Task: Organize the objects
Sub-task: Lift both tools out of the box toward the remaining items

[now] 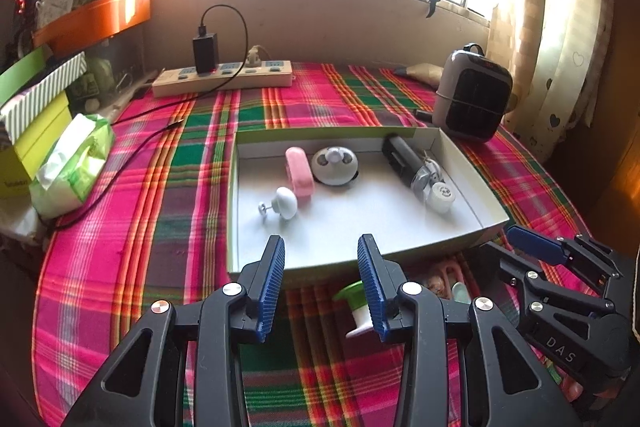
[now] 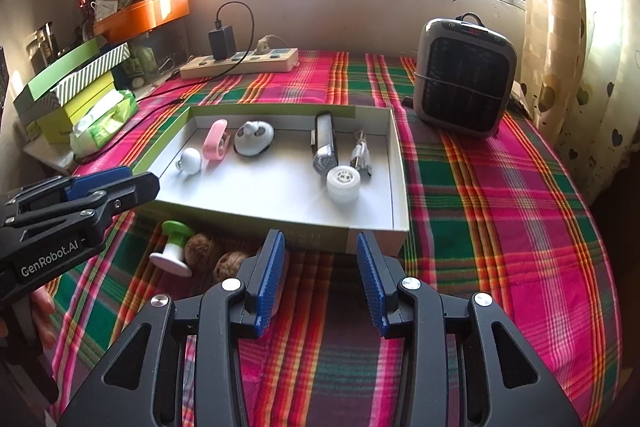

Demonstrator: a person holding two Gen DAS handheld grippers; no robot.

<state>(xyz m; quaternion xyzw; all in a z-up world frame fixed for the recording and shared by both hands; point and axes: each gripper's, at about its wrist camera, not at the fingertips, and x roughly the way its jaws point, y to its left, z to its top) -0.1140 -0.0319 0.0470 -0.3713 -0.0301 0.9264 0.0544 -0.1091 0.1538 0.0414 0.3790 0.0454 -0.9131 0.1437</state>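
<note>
Both tools hover with fingers spread wide and holding nothing: the left tool (image 1: 321, 287) and the right tool (image 2: 321, 285) sit just before the near wall of the shallow box (image 2: 280, 217) on the plaid worktop (image 2: 500, 211). A green-capped spool (image 2: 173, 247) lies outside it beside two walnuts (image 2: 200, 249); a white jar (image 2: 343, 184) and a pink case (image 2: 215, 140) lie inside.

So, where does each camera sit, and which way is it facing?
Left wrist: on the left gripper, facing the window over the box; own open jaws show, right gripper at right.
Right wrist: on the right gripper, same direction; open jaws, left gripper at left.
Shared: box, green spool, heater.
</note>
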